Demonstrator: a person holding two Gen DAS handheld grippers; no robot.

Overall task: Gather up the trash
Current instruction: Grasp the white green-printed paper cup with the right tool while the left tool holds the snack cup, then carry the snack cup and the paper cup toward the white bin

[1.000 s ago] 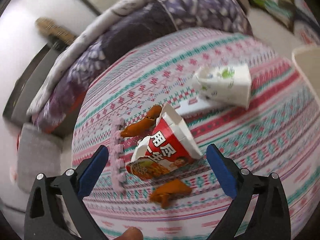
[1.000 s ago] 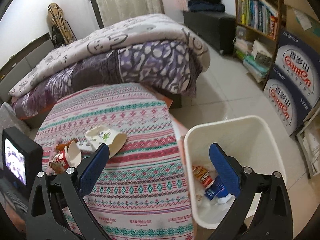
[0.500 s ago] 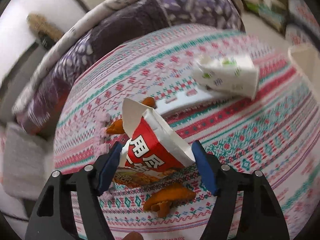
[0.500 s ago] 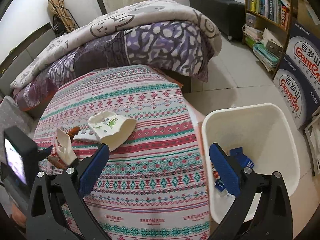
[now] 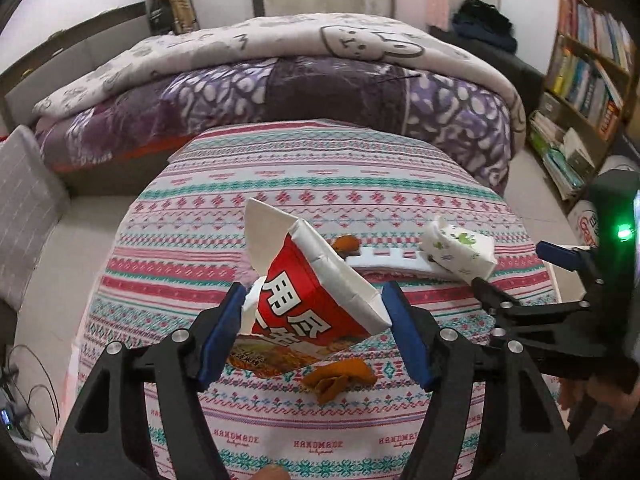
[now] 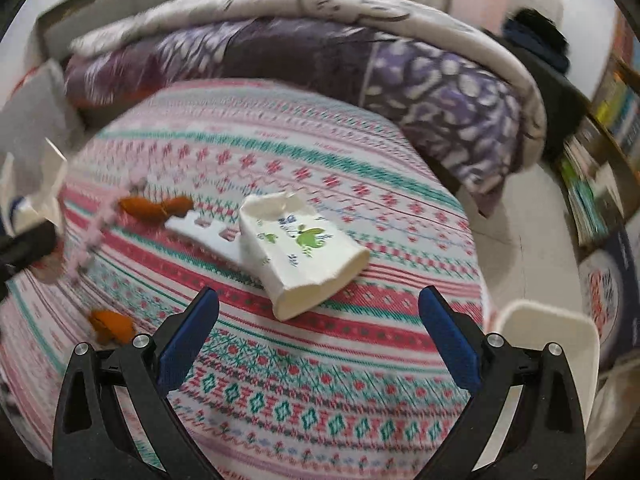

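Note:
My left gripper (image 5: pixel 314 330) is shut on a crushed red and white noodle cup (image 5: pixel 308 284) and holds it above the patterned table (image 5: pixel 320 432). An orange peel (image 5: pixel 338 378) lies under it. My right gripper (image 6: pixel 320 332) is open and empty, just in front of a flattened white paper cup with green print (image 6: pixel 304 252), which also shows in the left wrist view (image 5: pixel 460 250). A white plastic strip (image 6: pixel 200 232) lies under that cup. Orange peels (image 6: pixel 154 208) lie left of it, with another (image 6: pixel 110 326) near the front left.
A white waste bin (image 6: pixel 548 344) stands at the table's right edge. A pink strip (image 6: pixel 96 232) lies at the left. A bed with a purple and grey quilt (image 5: pixel 280 80) is behind the table. Bookshelves (image 5: pixel 584 92) line the right wall.
My left gripper closed on the noodle cup and lifted it off the table. My right gripper swung left from over the bin toward the white paper cup.

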